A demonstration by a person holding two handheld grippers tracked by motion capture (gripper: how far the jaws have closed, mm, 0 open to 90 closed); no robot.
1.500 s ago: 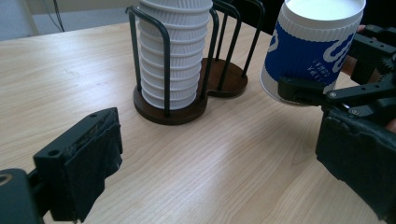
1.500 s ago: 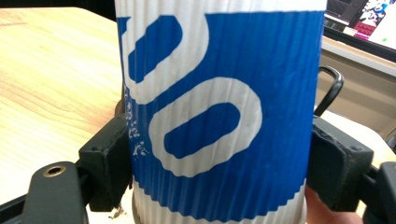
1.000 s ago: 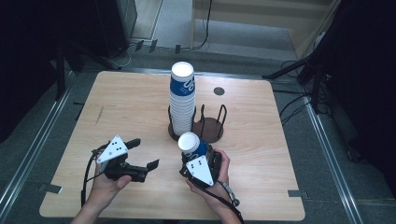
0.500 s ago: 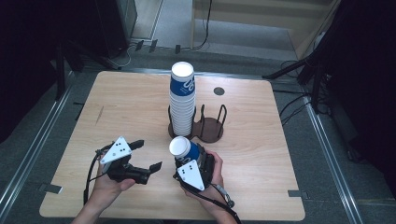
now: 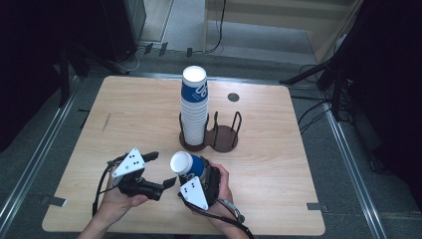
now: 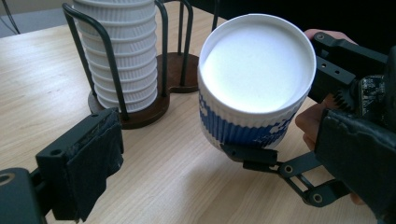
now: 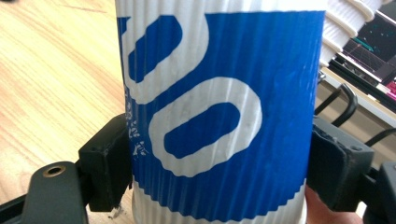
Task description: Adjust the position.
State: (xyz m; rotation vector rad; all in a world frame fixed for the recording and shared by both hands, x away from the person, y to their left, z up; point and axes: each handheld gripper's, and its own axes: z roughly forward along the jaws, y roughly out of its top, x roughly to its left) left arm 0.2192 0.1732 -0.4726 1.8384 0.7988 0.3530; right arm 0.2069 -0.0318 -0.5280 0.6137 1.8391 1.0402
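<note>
A blue and white ribbed paper cup [image 5: 185, 164] is clamped at its sides in my right gripper [image 5: 191, 173], near the table's front edge. It is tipped so its open mouth faces my left gripper [image 5: 161, 169]. The left gripper stands open just left of the cup, nothing touching its pads. In the left gripper view the cup [image 6: 254, 84] hangs ahead, between the spread black pads [image 6: 88, 163]. In the right gripper view both pads [image 7: 107, 168] press the cup's wall [image 7: 219, 107]. A tall stack of similar cups [image 5: 194, 107] stands in a dark wire holder [image 5: 225, 138] at mid-table.
The holder's second slot [image 5: 228, 130], right of the stack, holds no cups. A small dark round spot [image 5: 233, 97] lies on the wooden table [image 5: 308, 164] behind it. Bare wood stretches left and right of the holder. Dark floor and cables surround the table.
My right gripper has carried the cup left and nearer, toward the left gripper, tipping its mouth that way. The left gripper has hardly moved and stays open.
</note>
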